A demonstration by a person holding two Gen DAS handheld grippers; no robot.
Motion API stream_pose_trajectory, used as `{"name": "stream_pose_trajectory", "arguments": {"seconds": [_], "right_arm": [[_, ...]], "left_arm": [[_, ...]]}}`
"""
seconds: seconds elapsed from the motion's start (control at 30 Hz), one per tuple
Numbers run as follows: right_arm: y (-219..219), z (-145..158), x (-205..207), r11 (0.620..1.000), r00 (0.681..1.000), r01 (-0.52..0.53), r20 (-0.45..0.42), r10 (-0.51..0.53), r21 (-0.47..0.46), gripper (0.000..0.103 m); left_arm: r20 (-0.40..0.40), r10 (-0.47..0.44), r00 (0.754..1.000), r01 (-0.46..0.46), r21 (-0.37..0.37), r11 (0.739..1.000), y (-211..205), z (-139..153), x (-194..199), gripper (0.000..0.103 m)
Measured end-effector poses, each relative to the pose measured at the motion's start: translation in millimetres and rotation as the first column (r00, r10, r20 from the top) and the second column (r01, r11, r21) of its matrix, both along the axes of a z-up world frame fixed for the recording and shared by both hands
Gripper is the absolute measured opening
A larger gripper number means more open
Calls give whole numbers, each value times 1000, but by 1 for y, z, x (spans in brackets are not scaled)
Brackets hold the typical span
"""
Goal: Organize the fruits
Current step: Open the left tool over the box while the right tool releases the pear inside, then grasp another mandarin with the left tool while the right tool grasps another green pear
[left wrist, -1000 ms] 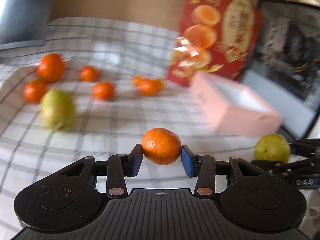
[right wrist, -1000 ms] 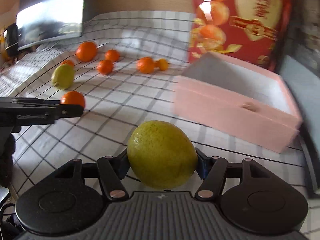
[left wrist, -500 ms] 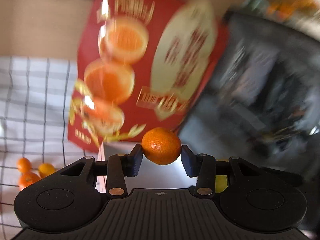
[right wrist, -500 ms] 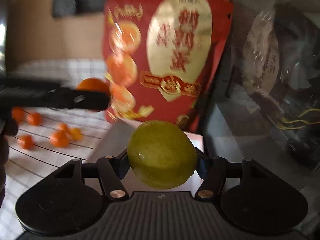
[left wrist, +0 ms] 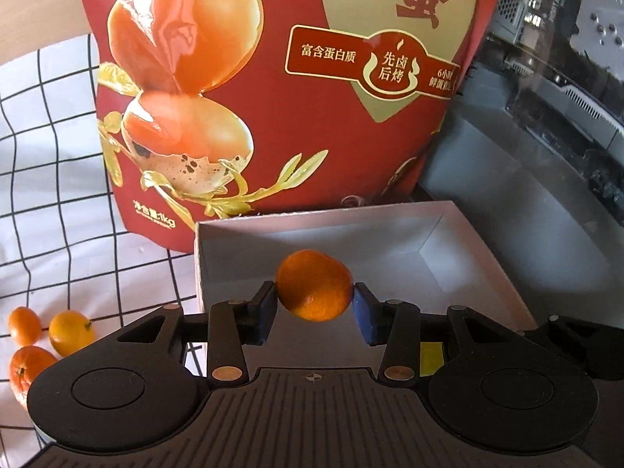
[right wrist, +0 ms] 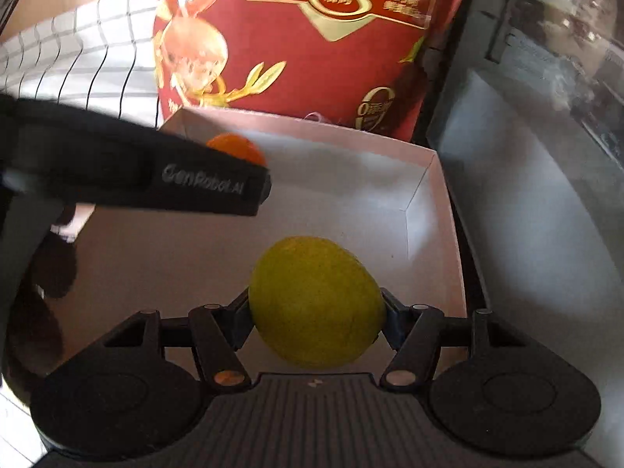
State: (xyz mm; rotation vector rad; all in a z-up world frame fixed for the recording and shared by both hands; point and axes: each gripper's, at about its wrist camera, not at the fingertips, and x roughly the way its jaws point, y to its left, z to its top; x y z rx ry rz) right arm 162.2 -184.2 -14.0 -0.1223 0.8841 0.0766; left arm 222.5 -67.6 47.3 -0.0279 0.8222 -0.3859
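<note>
Small round orange mandarin [left wrist: 314, 284] sits clenched between the blue pads of the left gripper [left wrist: 315, 306], hanging over the near-left part of the open pink cardboard box with a pale inside [left wrist: 448, 257]. Large yellow-green lemon-shaped fruit [right wrist: 316, 306] is pinched in the right gripper [right wrist: 316, 318], over the same box at about 5 o'clock of its floor. Both fruits are in the air, neither touching the box bottom as far as I can tell. In the right wrist view the left gripper crosses in from 9 o'clock with the mandarin at its tip, close to the box's far-left corner.

Box floor looks bare. Behind the box at 12 o'clock stands a tall red glossy snack bag printed with eggs [left wrist: 273, 89], touching or just behind the rim. At 3 o'clock, a dark case with a clear panel [left wrist: 553, 78]. On the white black-grid tablecloth [left wrist: 46, 148] at 8 o'clock lie three more small orange mandarins [left wrist: 43, 339].

Risks: dropping from height, the round fruits could bounce or roll over the low wall; the two grippers are near each other and could clash; a bump to the rim could shove the light box.
</note>
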Motion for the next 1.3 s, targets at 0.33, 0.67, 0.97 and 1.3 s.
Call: {"name": "stream_pose_trajectory", "arguments": {"seconds": [0.33,0.67,0.97,1.3], "right_arm": [[-15,65,-46,999,971,-6,239,-7,52,74],[32,96,-89,933,945,-193,314,93,305,88],[174,60,-87,846,936,-352,119,332,400,88],[267,28,-45,907,926,-353,225,303,231,84]], "left_arm": [[200,107,974,-43,-300,953,105,50,-77,47],[312,503,806,-414,-310,856,282,12,-251,47],[232,783,577,-569,-573,589,376,-21,-285,47],[205,769,606,-573,-558,600,373,-29,-279,47]]}}
